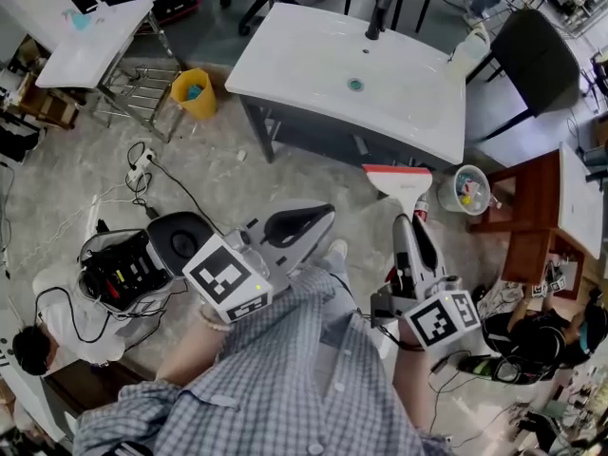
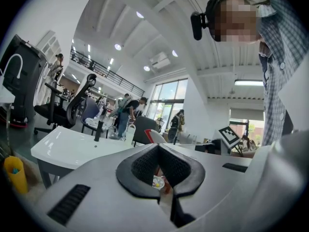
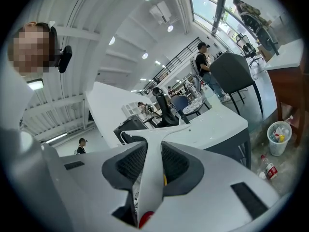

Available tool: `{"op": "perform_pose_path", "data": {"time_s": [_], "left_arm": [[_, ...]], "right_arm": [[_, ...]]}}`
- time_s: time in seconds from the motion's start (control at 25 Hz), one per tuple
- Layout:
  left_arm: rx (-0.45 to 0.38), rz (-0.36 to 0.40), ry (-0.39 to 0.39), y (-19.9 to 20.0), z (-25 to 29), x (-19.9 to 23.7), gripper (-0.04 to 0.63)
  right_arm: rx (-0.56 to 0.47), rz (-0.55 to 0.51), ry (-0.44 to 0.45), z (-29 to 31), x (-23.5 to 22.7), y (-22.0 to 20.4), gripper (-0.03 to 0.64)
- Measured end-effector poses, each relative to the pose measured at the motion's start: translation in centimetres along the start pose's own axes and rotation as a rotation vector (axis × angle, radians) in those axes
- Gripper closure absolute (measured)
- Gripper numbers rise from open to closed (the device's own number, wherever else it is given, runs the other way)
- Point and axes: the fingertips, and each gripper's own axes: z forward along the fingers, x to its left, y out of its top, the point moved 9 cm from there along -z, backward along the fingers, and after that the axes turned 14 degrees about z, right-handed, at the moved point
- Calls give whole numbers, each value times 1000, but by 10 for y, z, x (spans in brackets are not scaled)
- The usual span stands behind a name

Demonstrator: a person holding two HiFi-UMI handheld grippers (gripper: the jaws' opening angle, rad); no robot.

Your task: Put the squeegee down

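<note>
The right gripper [image 1: 411,228] clamps the squeegee [image 1: 399,180], its handle largely hidden between the jaws; the left gripper [image 1: 315,218] is clenched, empty.

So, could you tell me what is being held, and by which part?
The right gripper holds the squeegee by its white handle, blade pointing away; the left gripper holds nothing.

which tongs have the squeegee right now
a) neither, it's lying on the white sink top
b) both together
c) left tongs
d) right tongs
d: the squeegee has its white handle clamped in the right tongs, with its blade out ahead over the floor, while the left tongs hold nothing.
</note>
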Motion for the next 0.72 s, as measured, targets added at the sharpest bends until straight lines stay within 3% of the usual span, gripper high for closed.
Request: {"op": "perform_pose_path", "data": {"time_s": [0.72], "left_arm": [[16, -8, 31, 3, 94, 36, 589]], "right_arm": [[50, 14, -6, 55, -66, 68, 522]]}}
